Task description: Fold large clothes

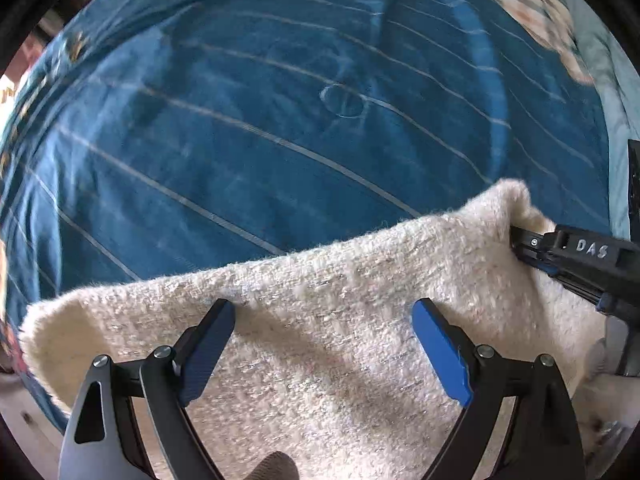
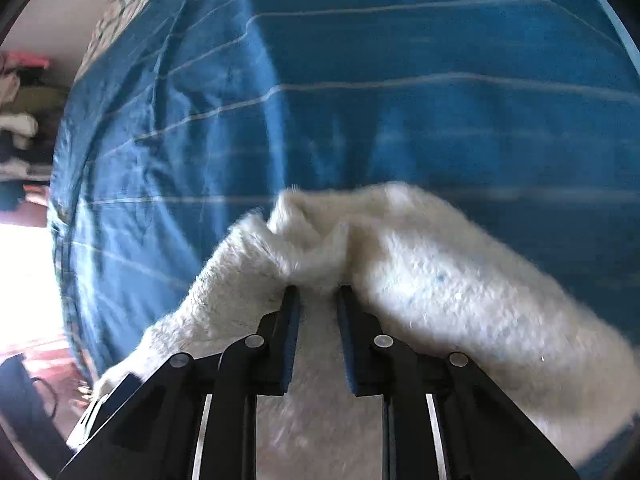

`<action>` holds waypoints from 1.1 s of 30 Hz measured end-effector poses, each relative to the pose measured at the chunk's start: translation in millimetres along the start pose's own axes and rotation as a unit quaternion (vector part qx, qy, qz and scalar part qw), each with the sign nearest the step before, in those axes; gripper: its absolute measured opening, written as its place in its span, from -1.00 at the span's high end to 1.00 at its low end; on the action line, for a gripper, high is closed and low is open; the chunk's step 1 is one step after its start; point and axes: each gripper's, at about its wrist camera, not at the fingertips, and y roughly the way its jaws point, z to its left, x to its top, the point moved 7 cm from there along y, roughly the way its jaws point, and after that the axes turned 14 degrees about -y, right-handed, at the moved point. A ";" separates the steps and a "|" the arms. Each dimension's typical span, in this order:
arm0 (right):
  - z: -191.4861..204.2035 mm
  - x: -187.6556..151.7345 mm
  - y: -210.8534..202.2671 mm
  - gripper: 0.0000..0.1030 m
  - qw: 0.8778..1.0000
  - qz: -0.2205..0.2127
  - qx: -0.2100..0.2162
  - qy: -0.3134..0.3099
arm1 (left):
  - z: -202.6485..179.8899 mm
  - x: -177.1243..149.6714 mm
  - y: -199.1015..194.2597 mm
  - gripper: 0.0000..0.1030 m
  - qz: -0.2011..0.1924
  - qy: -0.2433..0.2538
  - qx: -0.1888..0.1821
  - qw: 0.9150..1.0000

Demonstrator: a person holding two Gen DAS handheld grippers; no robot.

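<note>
Cream fuzzy garment (image 1: 320,344) lies on the blue striped bedspread (image 1: 240,140), its far edge folded. Right gripper (image 2: 318,300) is nearly closed, pinching a bunched ridge of the knit. Left gripper (image 1: 324,316) hangs above the garment, jaws wide apart, gripping nothing.

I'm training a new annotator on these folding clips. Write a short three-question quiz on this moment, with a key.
1. True or false: the left tool is clamped on the fuzzy cream knitted garment.
2. Which tool pinches the garment's bunched edge? A) left B) right C) neither
3. Fill in: the garment lies on a ____ bedcover with thin pale stripes.

Key: 1. False; its jaws stand wide apart above the fabric. 2. B; the right tool has closed on a raised fold, and the left wrist view shows it gripping the garment's far corner. 3. Blue.
</note>
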 end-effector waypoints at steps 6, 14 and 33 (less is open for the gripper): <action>-9.9 8.8 -51.4 0.59 0.999 -0.024 0.046 -0.014 | 12.8 5.3 -33.9 -0.77 -0.011 -0.007 -0.005 1.000; 28.8 -60.6 -106.8 0.27 0.992 -0.009 0.106 -0.071 | 46.5 -29.4 -72.2 -0.77 -0.064 -0.004 0.051 0.997; 75.3 -54.5 -29.1 0.65 0.991 0.072 0.028 -0.106 | 148.0 -68.0 3.1 -1.00 -0.074 -0.085 0.100 0.989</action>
